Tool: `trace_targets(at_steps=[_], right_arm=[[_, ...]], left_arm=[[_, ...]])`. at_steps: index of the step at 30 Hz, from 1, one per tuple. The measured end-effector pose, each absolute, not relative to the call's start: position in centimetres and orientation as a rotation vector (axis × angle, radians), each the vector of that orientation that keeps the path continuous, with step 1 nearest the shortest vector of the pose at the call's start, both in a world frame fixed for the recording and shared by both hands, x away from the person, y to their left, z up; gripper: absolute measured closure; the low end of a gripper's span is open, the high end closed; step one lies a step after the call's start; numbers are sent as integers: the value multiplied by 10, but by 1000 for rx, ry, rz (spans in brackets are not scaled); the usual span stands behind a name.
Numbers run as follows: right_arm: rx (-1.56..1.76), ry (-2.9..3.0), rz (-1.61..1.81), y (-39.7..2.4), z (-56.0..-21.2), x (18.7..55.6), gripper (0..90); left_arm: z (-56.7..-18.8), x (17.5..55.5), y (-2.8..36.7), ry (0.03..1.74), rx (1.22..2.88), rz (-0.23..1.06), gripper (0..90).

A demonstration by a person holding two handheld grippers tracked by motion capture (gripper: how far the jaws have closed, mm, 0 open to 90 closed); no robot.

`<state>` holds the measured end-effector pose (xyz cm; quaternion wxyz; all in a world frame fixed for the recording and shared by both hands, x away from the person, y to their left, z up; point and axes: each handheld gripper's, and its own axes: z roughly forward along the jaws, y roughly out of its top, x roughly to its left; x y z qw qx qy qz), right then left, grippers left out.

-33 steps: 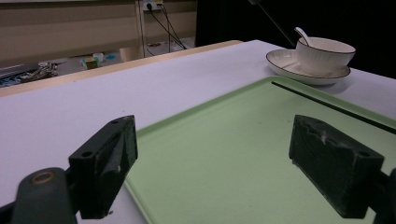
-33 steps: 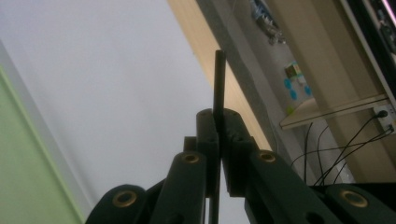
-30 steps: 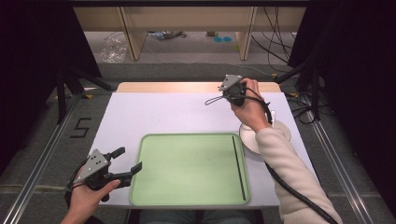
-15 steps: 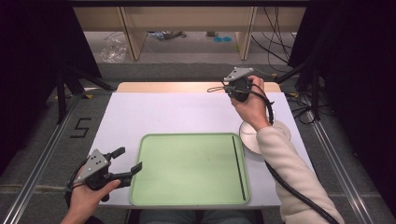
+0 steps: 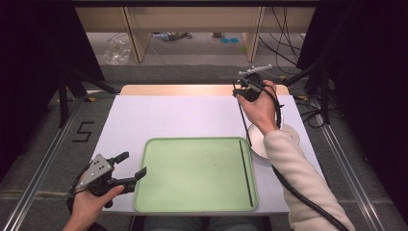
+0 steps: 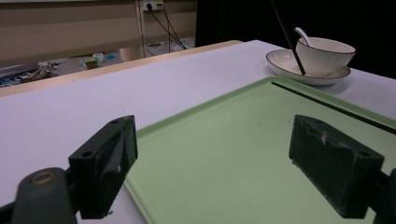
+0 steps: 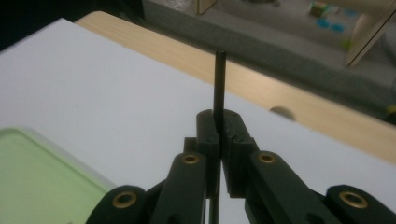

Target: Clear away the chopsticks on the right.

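Note:
My right gripper (image 5: 243,91) is raised over the table's far right and is shut on a thin black chopstick (image 5: 245,126), which slants down toward the plate. In the right gripper view the chopstick (image 7: 218,84) sticks up between the closed jaws of my right gripper (image 7: 219,128). A second black chopstick (image 5: 246,172) lies along the right side of the green tray (image 5: 192,144). My left gripper (image 5: 133,164) rests open at the tray's left edge. In its own view my left gripper (image 6: 229,168) has nothing between its jaws over the tray (image 6: 224,126).
A white bowl (image 6: 324,53) with a spoon (image 6: 301,35) stands on a white plate (image 6: 285,63) just right of the tray; the right forearm partly covers the plate (image 5: 257,144). A white mat (image 5: 183,115) covers the table. Wooden shelving and cables lie beyond the far edge.
The right hand has shifted slightly right and toward the far edge, carrying the chopstick with it. The left hand and gripper have stayed put.

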<state>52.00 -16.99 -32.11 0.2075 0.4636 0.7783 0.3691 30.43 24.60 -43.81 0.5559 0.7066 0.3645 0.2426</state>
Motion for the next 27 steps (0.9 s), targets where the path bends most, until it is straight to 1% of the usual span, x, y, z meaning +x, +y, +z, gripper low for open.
trace_targets(at_steps=[6,13,15,19,20,21,22,23,24,25,26,27], right_arm=[[1408,2176,947,-167,-330,521,881],[1475,2156,960,-166,-321,520,881],[1531,2184,952,-167,-325,521,881],[1767,2270,815,-157,-347,515,880],[1767,2270,815,-157,-347,515,880],[1897,2281,735,-152,-362,513,880],[1950,2272,678,-151,-370,511,879],[1971,2281,642,-151,-379,511,879],[1971,2281,642,-151,-379,511,879],[2000,2289,596,-152,-394,509,878],[2000,2289,596,-152,-394,509,878],[2005,2314,524,-153,-407,505,874]], left_arm=[[-438,304,246,860,1668,573,152],[-438,304,246,861,1667,571,152],[-438,304,246,859,1668,573,152],[-438,304,246,859,1669,571,152],[-438,304,246,859,1670,571,152],[-438,304,246,859,1670,571,152],[-438,305,246,849,1677,571,152],[-438,305,246,850,1677,570,152],[-438,305,246,850,1677,570,152],[-439,304,246,857,1675,570,152],[-439,304,246,857,1675,570,152],[-439,304,246,856,1677,571,152]])
